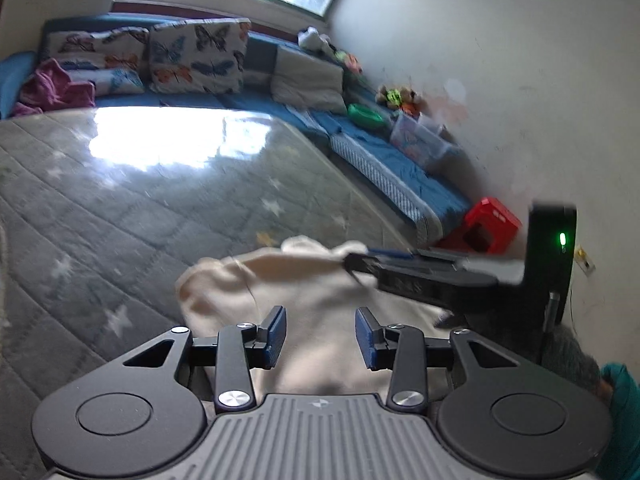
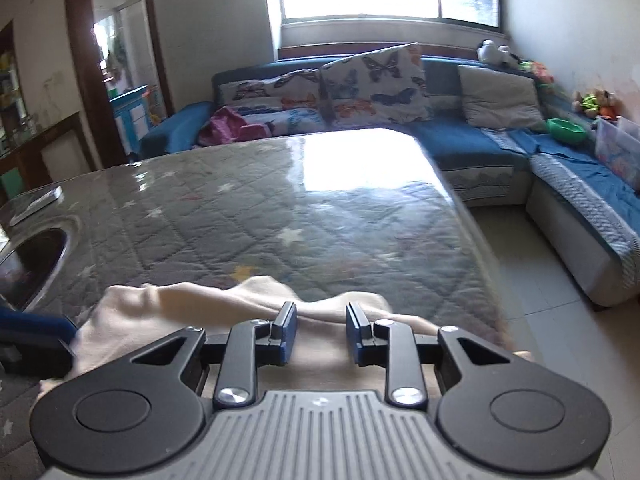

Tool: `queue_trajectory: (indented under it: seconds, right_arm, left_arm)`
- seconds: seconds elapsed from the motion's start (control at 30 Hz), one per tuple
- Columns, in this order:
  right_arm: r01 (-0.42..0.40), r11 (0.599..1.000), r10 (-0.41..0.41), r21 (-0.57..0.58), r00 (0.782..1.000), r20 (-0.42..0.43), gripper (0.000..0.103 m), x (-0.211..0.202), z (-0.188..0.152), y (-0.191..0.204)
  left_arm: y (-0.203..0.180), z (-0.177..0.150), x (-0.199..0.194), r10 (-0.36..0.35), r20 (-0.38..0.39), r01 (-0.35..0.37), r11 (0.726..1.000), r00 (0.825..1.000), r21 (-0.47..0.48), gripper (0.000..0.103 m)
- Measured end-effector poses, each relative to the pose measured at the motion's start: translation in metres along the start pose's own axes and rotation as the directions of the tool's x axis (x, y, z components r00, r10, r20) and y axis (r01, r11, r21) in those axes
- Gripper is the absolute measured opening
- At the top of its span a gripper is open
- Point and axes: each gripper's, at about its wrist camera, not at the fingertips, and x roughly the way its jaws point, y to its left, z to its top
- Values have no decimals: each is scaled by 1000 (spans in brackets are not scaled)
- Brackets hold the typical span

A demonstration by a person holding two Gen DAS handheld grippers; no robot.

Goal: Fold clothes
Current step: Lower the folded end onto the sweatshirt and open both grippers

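Note:
A cream garment [image 1: 304, 280] lies bunched at the near edge of the grey star-patterned quilted table [image 1: 160, 208]. My left gripper [image 1: 320, 336] is open, its blue pads apart just above the cloth with nothing between them. My right gripper [image 2: 321, 332] is also open over the same garment [image 2: 192, 300], near its right part. In the left wrist view the right gripper [image 1: 420, 276] shows from the side, reaching over the cloth's far right edge. The left gripper's blue finger [image 2: 36, 326] shows at the left edge of the right wrist view.
A blue corner sofa [image 2: 460, 140] with butterfly cushions [image 2: 372, 84] and a pink cloth [image 2: 224, 126] runs behind and right of the table. A green bowl [image 2: 566, 130], toys and a plastic box sit on it. A red box [image 1: 492, 224] stands on the floor. A dark round cutout [image 2: 28, 264] is at the table's left.

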Motion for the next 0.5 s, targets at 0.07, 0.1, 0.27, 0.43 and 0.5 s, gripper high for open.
queue_trajectory:
  seconds: [0.07, 0.1, 0.27, 0.43, 0.5]
  right_arm:
    - [7, 1000, -7, -21, 1000, -4, 34, 7, 0, 6]
    - [12, 1000, -12, -26, 1000, -7, 35, 10, 0, 9]
    - [14, 1000, -14, -18, 1000, -5, 36, 15, 0, 11]
    - [6, 1000, -6, 0, 1000, 20, 44, -8, -1, 5]
    - [7, 1000, -7, -4, 1000, 25, 44, -18, -5, 4]
  left_arm:
    - [0, -5, 7, 0, -25, 0, 1000, 1000, 2, 40]
    - [1, -7, 10, 0, -36, 0, 1000, 999, -2, 40]
    - [8, -13, 18, 10, -64, -11, 1000, 998, -22, 40]
    - [8, -13, 13, 17, -51, -18, 999, 999, -27, 41]
    - [9, -14, 10, 19, -45, -21, 999, 999, -30, 42]
